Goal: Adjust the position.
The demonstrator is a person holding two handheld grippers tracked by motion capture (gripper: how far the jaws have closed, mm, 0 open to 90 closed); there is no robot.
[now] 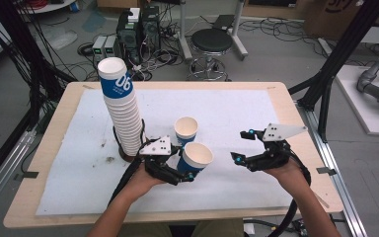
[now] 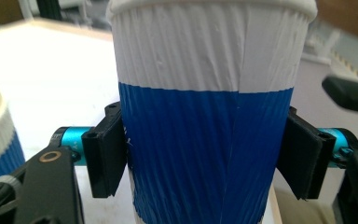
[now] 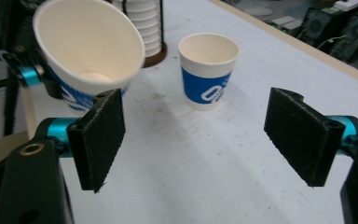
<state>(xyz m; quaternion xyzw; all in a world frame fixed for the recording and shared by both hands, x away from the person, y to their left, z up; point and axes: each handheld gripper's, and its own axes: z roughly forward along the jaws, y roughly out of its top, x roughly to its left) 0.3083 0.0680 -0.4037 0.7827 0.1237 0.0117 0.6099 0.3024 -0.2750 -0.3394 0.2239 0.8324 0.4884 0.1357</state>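
Left gripper (image 1: pixel 185 174) clamps a tilted cup (image 1: pixel 195 157) just above the table (image 1: pixel 49 143), its base cut off in the left gripper view. Right gripper (image 1: pixel 242 146) hangs open, empty. Second cup (image 1: pixel 186 130) stands near the stack (image 1: pixel 121 106).

held paper cup (image 1: pixel 196 157): ribbed wall, white upper band, blue lower band, white inside, empty. tilted, mouth leaning toward 3 o'clock in the high view, clear of the table. black pads (image 2: pixel 106 156) sit against its blue band on both sides. second cup (image 1: pixel 186 130), same make with white print on the blue, stands upright just beyond it at 11 o'clock.
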